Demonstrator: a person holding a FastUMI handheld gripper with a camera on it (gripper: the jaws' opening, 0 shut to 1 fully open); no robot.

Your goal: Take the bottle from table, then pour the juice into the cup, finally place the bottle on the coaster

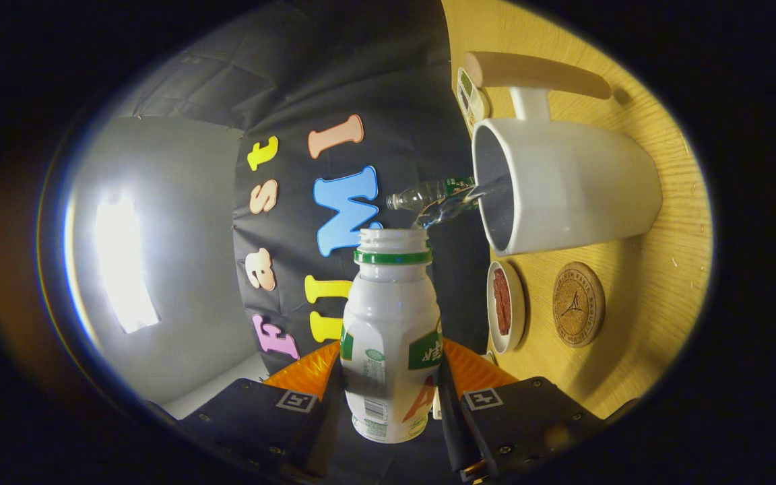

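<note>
My gripper (391, 374) is shut on a white plastic bottle (391, 337) with a green neck ring and no cap, one finger pressing each side of its body. The whole view is rolled sideways, so the bottle is tipped over toward the cup. A clear stream of liquid (452, 205) runs from the bottle's mouth into the open top of a large white cup (576, 185) with a wooden handle (536, 73). The cup stands on the wooden table (657, 283). Beside the cup lies a round cork coaster (578, 304).
A small white dish (506, 306) with a dark red filling sits between the coaster and the table's edge. A clear plastic bottle (428, 194) shows beyond the cup's mouth. A small white box (470, 100) stands beyond the cup's handle. A bright light panel (122, 259) glows on the grey wall.
</note>
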